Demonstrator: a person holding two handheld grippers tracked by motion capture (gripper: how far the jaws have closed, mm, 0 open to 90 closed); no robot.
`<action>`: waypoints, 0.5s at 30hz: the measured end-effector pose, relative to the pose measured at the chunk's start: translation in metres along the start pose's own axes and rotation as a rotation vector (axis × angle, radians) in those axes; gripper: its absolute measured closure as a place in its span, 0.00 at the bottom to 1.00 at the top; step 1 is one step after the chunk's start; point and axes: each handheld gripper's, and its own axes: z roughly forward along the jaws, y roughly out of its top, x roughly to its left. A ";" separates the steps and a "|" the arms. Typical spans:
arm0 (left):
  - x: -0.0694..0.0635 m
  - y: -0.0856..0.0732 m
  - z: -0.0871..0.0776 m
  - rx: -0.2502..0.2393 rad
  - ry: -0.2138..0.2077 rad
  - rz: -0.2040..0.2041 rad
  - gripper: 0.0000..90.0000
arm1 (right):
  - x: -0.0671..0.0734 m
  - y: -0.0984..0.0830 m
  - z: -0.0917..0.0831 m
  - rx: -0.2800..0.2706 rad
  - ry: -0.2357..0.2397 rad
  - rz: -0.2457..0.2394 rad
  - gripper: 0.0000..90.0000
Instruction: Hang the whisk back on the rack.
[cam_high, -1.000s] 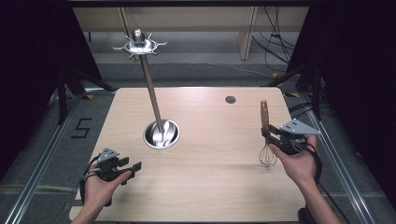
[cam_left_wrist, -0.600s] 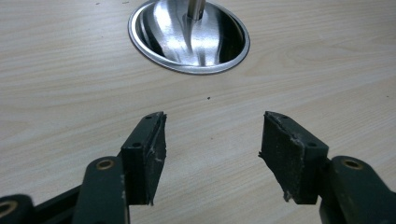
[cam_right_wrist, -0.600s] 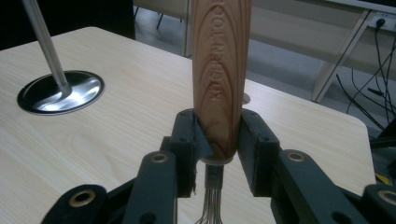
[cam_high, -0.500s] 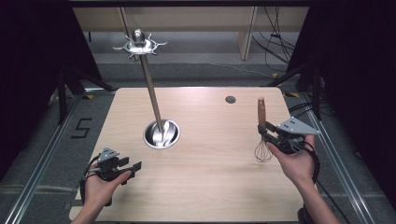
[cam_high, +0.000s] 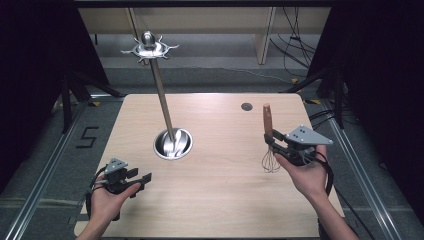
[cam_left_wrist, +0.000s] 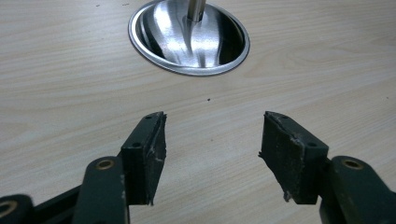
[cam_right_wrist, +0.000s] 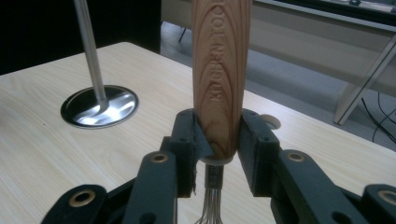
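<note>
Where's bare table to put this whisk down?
The widest bare patch lies mid-table, between the stand's base and the whisk in the right hand-held gripper. The far strip beside the grommet hole is free too. The near-left corner is taken by the left hand-held gripper.

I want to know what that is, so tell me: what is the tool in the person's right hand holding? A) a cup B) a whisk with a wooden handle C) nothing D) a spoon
B: in the right gripper view the right tool is clamped on the wooden handle of the whisk, with the wire loops hanging below it in the high view.
</note>
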 end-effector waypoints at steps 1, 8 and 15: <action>0.000 0.000 0.000 0.003 0.000 0.000 0.44 | 0.002 0.001 -0.001 0.022 0.015 0.016 0.78; 0.000 0.000 -0.001 0.003 0.004 0.002 0.44 | 0.016 0.007 0.005 0.017 0.068 0.016 0.78; 0.000 0.000 0.000 -0.004 0.000 0.001 0.44 | 0.031 0.015 0.012 0.010 0.105 -0.003 0.78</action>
